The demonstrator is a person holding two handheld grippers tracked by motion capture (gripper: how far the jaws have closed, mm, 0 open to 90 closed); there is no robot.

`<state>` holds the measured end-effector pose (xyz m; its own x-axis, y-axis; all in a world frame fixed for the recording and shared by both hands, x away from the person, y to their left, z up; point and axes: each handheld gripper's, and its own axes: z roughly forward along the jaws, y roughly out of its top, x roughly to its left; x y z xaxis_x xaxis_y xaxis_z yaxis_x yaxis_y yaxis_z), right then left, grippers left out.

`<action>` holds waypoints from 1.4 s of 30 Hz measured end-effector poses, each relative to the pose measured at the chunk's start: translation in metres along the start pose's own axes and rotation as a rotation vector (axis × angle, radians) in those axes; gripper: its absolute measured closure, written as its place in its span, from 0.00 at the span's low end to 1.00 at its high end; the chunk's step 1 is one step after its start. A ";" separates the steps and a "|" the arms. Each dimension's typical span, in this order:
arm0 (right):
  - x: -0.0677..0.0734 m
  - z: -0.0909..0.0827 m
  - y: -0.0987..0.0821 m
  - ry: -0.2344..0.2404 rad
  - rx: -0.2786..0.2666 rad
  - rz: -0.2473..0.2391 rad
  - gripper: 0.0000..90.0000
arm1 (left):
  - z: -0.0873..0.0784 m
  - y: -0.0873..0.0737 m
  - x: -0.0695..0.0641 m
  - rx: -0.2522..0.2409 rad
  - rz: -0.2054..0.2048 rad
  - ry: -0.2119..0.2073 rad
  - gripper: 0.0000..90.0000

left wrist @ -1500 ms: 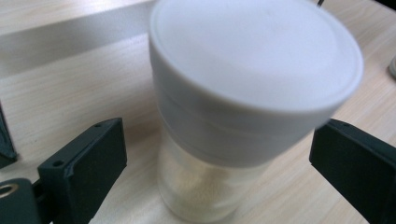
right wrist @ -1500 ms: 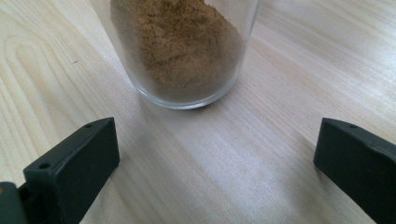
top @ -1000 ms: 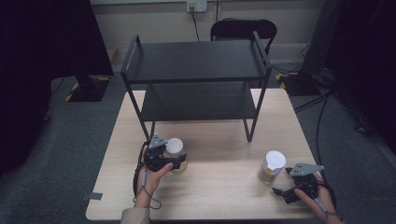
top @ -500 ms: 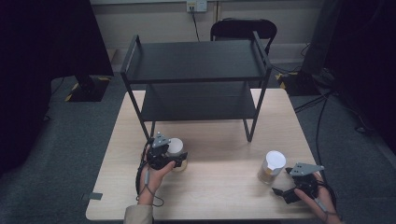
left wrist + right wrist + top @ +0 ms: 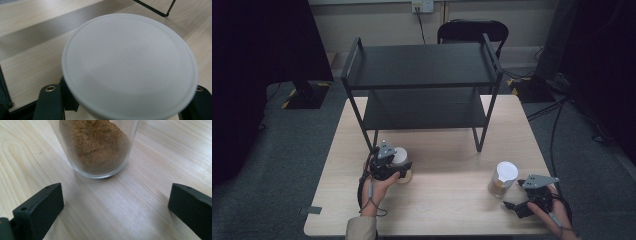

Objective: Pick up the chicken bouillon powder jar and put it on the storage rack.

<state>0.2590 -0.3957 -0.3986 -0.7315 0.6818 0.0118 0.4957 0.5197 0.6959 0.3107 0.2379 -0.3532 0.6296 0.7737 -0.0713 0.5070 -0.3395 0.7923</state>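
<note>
A jar with a white lid [image 5: 400,155] stands on the wooden table [image 5: 447,220] in front of the shelf's left leg. My left gripper [image 5: 401,168] has just been closing its jaws, and they now press on this jar from both sides. In the left gripper view the white lid [image 5: 130,67] looms large, with the left gripper [image 5: 123,106] and its jaws flanking the jar beneath it. A glass jar of brown powder [image 5: 502,178] stands at the right. My right gripper [image 5: 515,207] sits just short of it, open. In the right gripper view the powder jar [image 5: 96,147] is ahead of the right gripper [image 5: 115,207].
A black two-tier metal shelf [image 5: 422,75] stands on the far half of the table, both tiers bare. A black chair [image 5: 472,32] is behind it. Cables [image 5: 557,115] trail on the floor at the right.
My left gripper has edged in and closed its jaws on the white-lidded jar. The right gripper and the powder jar have stayed in place.
</note>
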 end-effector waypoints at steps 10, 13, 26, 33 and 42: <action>0.000 0.000 0.000 0.000 0.000 0.000 0.00 | 0.001 0.004 -0.004 0.012 0.001 0.009 0.39; 0.000 0.000 0.000 0.000 0.000 0.000 0.00 | -0.001 0.004 -0.004 0.004 -0.007 0.004 0.39; 0.000 0.000 0.000 0.000 -0.001 -0.001 0.00 | -0.017 0.034 -0.006 0.042 0.018 -0.038 0.39; 0.000 0.000 0.000 0.000 0.000 0.000 0.00 | -0.028 0.051 -0.008 0.039 0.026 -0.060 0.39; 0.000 0.000 0.000 0.000 0.000 0.000 0.00 | -0.039 0.073 -0.007 0.035 0.031 -0.077 0.39</action>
<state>0.2590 -0.3958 -0.3986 -0.7316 0.6816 0.0117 0.4954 0.5197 0.6961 0.3200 0.2283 -0.2711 0.6882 0.7194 -0.0947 0.5060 -0.3823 0.7732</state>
